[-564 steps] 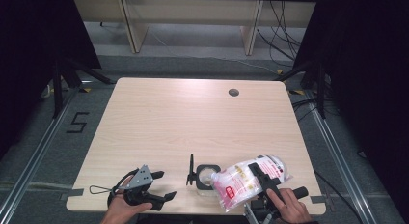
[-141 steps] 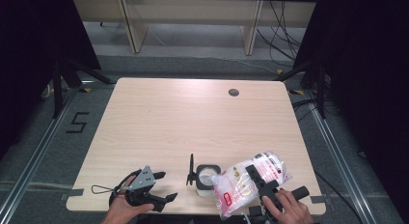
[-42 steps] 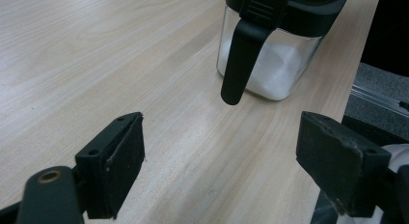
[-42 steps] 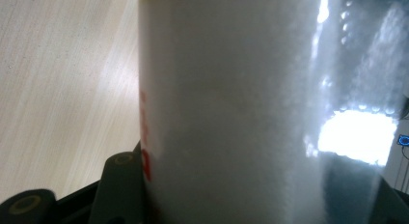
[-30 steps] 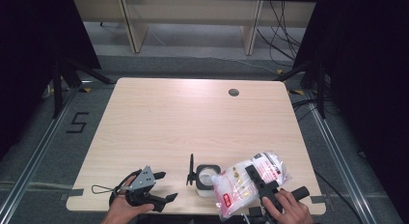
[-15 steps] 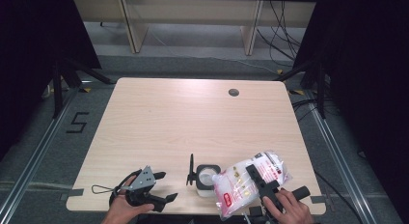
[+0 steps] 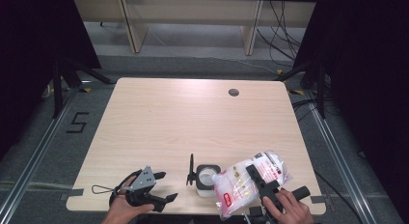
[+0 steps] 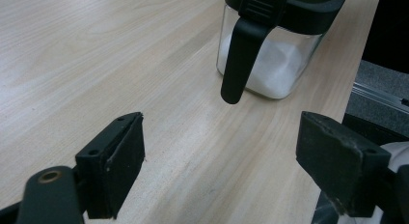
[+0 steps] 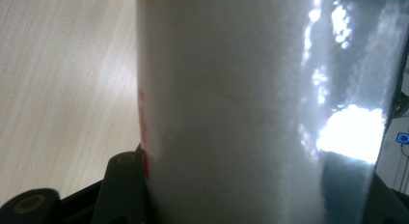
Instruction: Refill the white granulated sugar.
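Bag [image 7: 251, 183] of white powder is clamped btwn jaws of right gripper [image 7: 263, 183], tilted over near-right table [image 7: 193, 118] edge, just beside lidded glass jar [image 7: 207, 178]. Left gripper [image 7: 164, 188] is held near front-left edge, jaws wide open w/ nothing gripped.

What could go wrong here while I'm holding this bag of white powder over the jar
The bag is soft and gripped by the right tool at mid-body, so it may sag and spill beside the small jar. The jar sits near the table edge with its lid flipped up, and the open left tool isn't steadying it, so a nudge could tip it.
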